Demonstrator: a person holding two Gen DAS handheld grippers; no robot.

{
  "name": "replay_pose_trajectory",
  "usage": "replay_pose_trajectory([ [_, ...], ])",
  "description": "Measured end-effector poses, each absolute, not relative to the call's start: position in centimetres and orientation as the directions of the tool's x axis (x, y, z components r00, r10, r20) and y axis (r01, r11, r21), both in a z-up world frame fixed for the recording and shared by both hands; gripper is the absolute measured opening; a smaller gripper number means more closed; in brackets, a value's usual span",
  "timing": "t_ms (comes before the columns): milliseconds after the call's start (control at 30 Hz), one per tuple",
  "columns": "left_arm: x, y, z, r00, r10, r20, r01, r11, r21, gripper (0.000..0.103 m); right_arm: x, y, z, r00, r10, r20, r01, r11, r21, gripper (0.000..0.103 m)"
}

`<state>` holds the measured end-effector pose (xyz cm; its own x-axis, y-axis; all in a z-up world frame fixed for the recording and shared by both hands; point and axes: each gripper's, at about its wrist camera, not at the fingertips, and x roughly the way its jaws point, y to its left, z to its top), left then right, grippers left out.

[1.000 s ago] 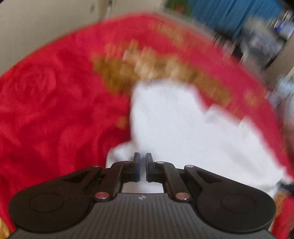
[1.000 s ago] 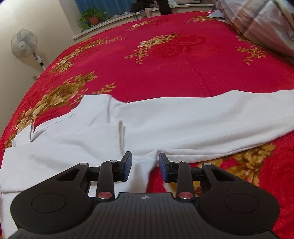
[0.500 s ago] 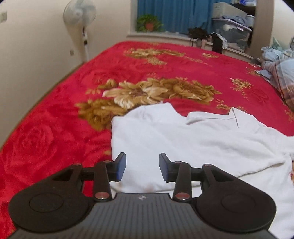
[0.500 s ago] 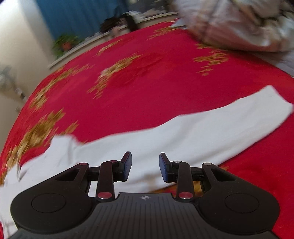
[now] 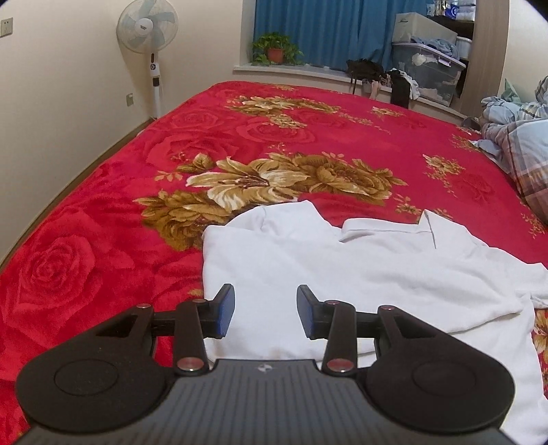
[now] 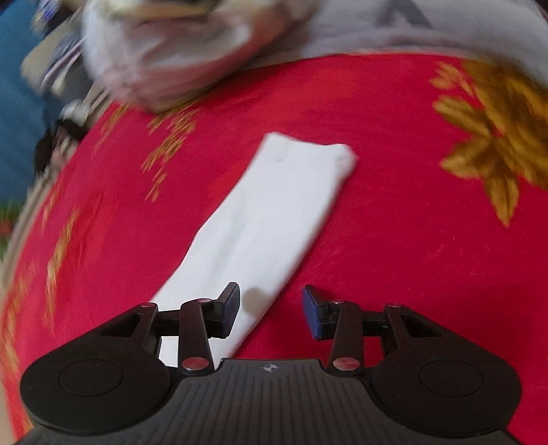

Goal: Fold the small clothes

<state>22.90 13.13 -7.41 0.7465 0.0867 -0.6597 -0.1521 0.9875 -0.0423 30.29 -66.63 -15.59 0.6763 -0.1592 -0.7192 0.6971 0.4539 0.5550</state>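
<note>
A white collared garment point(image 5: 342, 267) lies partly folded on the red flowered bedspread point(image 5: 102, 239). My left gripper point(image 5: 265, 313) hangs open just above its near left part, with nothing between its pads. In the blurred right wrist view a long white strip of the garment point(image 6: 274, 212) runs away from me to a squared end. My right gripper point(image 6: 270, 313) hovers over the strip's near right edge, its jaws opening, and the pads press on nothing.
A plaid quilt point(image 5: 520, 143) is heaped at the bed's right side and looms as a grey blur point(image 6: 205, 51) ahead of the right gripper. A standing fan point(image 5: 147, 30), a potted plant point(image 5: 275, 51) and storage bins point(image 5: 428, 68) stand beyond the bed.
My left gripper opened off the garment and drew up and back a little. My right gripper swept right along the white strip toward its end, rolling, and its jaws widened.
</note>
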Motion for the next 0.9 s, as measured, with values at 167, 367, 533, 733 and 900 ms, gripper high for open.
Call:
replay_pose_trajectory([
  [167,23.1,13.0,-7.6,0.747,0.087,-0.660,-0.150,0.988,-0.041,0.044,30.5,-68.0,-16.9,0.719,-0.198,-0.666,0.678,0.409,0.611,0.032],
  [367,23.1,14.0,-7.4,0.749,0.117,-0.652,-0.189,0.981,-0.041,0.044,31.3,-66.8,-16.4,0.700,-0.292,-0.652,0.691,0.505,0.516,0.005],
  [533,22.8,16.2,-6.5,0.757,0.122,-0.642,-0.233,0.968,-0.091,0.044,32.6,-59.1,-9.0,0.765,-0.423,-0.485,0.608,0.723,0.328,0.005],
  [733,22.0,19.2,-5.0,0.771,0.098,-0.629,-0.283,0.938,-0.201,0.044,30.1,-36.4,0.7,0.988,-0.041,-0.152,0.066,0.984,0.165,0.005],
  [900,22.0,20.9,-4.5,0.769,0.045,-0.638,-0.299,0.907,-0.297,0.044,28.8,-19.1,-0.7,0.861,0.471,-0.193,-0.414,0.868,0.274,0.011],
])
